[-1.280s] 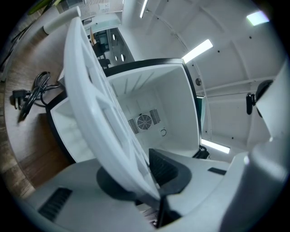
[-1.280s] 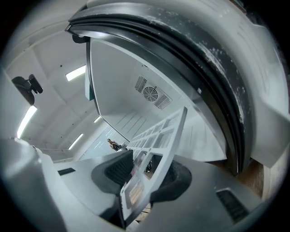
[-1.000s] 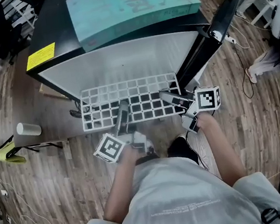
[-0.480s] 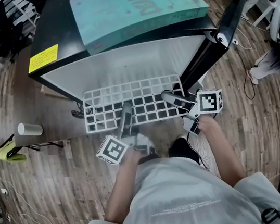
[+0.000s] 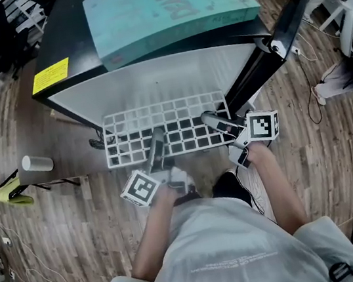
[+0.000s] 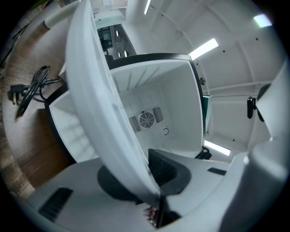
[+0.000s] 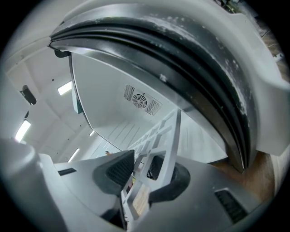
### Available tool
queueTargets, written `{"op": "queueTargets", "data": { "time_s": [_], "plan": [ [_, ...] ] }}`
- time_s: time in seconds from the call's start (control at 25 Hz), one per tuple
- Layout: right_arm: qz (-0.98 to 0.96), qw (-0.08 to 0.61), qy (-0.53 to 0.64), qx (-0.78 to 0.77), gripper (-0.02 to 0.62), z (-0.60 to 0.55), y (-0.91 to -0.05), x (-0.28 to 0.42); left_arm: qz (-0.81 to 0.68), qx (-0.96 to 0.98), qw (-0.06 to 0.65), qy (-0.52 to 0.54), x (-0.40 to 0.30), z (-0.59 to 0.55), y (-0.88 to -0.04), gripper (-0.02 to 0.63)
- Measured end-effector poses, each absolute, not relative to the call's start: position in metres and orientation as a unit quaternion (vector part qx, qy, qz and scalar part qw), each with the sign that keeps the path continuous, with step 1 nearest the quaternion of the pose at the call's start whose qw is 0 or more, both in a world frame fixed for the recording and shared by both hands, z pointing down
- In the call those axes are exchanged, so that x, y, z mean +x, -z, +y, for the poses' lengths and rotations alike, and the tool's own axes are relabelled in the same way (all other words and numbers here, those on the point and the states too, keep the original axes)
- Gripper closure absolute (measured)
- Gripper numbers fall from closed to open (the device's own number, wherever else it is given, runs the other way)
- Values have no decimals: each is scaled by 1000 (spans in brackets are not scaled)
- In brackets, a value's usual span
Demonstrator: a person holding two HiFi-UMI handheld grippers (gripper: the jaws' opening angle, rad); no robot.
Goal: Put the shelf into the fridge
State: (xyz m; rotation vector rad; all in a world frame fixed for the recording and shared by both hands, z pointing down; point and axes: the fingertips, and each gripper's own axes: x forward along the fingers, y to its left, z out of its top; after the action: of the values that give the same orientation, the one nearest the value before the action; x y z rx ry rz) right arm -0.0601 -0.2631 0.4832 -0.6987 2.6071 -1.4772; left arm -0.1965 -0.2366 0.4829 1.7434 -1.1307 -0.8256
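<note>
The white grid shelf (image 5: 160,123) lies level at the mouth of the open fridge (image 5: 154,81), its far edge at the white cavity. My left gripper (image 5: 156,137) is shut on the shelf's near edge, left of the middle. In the left gripper view the shelf (image 6: 104,104) runs edge-on up from the left gripper (image 6: 140,181). My right gripper (image 5: 210,120) holds the near edge further right. Its jaws have just been closing, and in the right gripper view the shelf (image 7: 165,136) sits between the pads of the right gripper (image 7: 142,170).
A teal box (image 5: 168,5) lies on the black fridge top. The black door (image 5: 283,20) stands open at the right, its gasket (image 7: 181,59) close above my right gripper. A white roll (image 5: 36,163) rests on a low stand at the left. A cable (image 6: 27,90) lies on the wooden floor.
</note>
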Motion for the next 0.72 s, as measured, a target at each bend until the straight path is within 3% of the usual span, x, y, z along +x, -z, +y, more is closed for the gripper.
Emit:
{"op": "queueTargets", "data": {
  "time_s": [0.64,0.72],
  "plan": [
    [854,51,467,-223,474,-271,-481,-57,-444,682,459,357,-193,-245,-480,540],
    [864,57,455,-210,434,-266,-478,-56,-442,682,461,356,-192,-246,-480,540]
  ]
}}
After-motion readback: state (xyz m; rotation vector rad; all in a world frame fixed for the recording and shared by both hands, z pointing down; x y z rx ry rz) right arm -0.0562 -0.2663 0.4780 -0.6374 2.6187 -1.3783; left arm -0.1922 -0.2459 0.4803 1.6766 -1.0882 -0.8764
